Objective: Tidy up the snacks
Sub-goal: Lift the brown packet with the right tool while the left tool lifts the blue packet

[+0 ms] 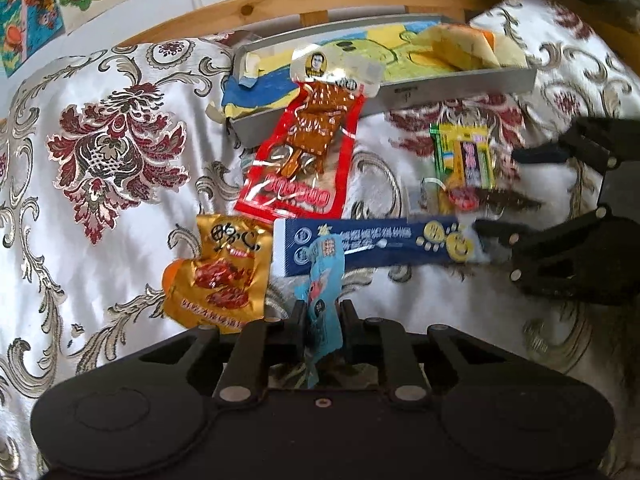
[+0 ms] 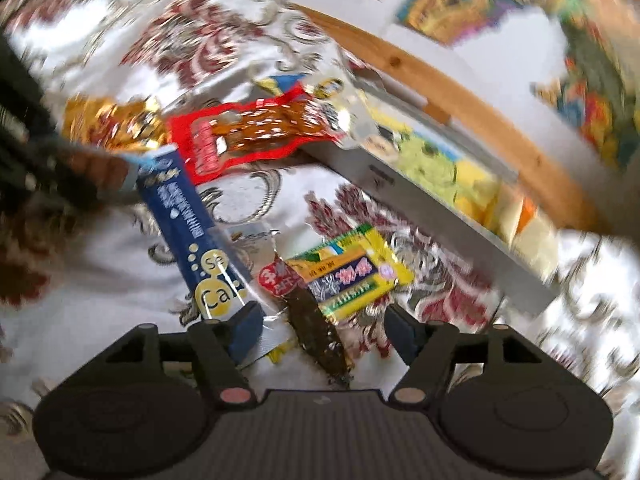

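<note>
a: we have the light blue snack packet (image 1: 325, 276) pinched between the fingers of the left gripper (image 1: 322, 322), lifted above the patterned bedspread (image 1: 100, 216). the grip sits low on the wrapper and the top flops forward, so we think it could slip or twist out on the way to the tray (image 1: 460, 90).

b: and our right gripper (image 2: 322, 326) hangs with its jaws apart over the dark seaweed-like packet (image 2: 316, 332), holding nothing. the view is smeared, so closing now may catch the blue box (image 2: 188, 220) or the yellow-green packet (image 2: 352, 276) just beside it.

a: the red packet (image 1: 304, 156) leans half over the tray's near wall; we could knock it off when we drop ours in. the gold packet (image 1: 220, 276) lies near, clear of both.
</note>
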A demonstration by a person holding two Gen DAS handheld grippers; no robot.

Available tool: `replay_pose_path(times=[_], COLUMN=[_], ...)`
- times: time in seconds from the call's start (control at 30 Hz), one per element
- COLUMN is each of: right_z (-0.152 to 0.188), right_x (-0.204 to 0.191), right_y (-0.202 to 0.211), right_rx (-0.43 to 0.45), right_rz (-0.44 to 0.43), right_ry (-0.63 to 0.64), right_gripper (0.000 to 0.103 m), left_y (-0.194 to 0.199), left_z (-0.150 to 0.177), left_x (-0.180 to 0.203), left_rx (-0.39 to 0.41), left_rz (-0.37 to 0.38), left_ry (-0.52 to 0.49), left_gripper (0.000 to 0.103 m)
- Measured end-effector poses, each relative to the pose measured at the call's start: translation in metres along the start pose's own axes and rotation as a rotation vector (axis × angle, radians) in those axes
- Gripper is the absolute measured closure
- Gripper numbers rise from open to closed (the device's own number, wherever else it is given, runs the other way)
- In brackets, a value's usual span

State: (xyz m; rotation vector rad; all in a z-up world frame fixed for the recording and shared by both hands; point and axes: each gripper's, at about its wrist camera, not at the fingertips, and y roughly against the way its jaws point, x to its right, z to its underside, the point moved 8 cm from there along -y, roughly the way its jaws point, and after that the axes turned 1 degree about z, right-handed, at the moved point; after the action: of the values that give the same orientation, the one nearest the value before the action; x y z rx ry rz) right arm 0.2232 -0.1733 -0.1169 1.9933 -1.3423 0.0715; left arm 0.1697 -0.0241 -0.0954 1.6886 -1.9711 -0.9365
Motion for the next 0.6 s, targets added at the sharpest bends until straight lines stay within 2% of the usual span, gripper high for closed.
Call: replay_pose_path(times=[0.17, 0.23, 0.37, 0.47, 0.6], right_z=[0.005, 0.005, 0.004, 0.003, 0.000], right_x=[0.013, 0.013, 0.007, -0.001, -0.021], right_y=[-0.009, -0.009, -0.002, 0.002, 0.012], right_rx=[-0.058, -0.065, -0.069, -0.064, -0.025], right_rz=[-0.190, -0.228, -0.222, -0.188, -0.086], right_ry=[-0.232, -0.272, -0.238, -0.171, 0.041], right_gripper=[0.045, 0.050, 0.054, 0.056, 0.056], left_y=[0.000, 0.001, 0.005, 0.010, 0.018], left_z=[-0.003, -0.003, -0.004, -0.005, -0.008], left_x=[0.004, 0.004, 0.003, 0.005, 0.006], left_rx=[-0.013, -0.023, -0.036, -0.036, -0.029], left_rz=[0.004, 0.003, -0.008, -0.022, -0.036], left_ry=[0.049, 0.071, 0.086, 0.068, 0.042], left_gripper=[0.085, 0.085, 0.085, 0.085, 0.086])
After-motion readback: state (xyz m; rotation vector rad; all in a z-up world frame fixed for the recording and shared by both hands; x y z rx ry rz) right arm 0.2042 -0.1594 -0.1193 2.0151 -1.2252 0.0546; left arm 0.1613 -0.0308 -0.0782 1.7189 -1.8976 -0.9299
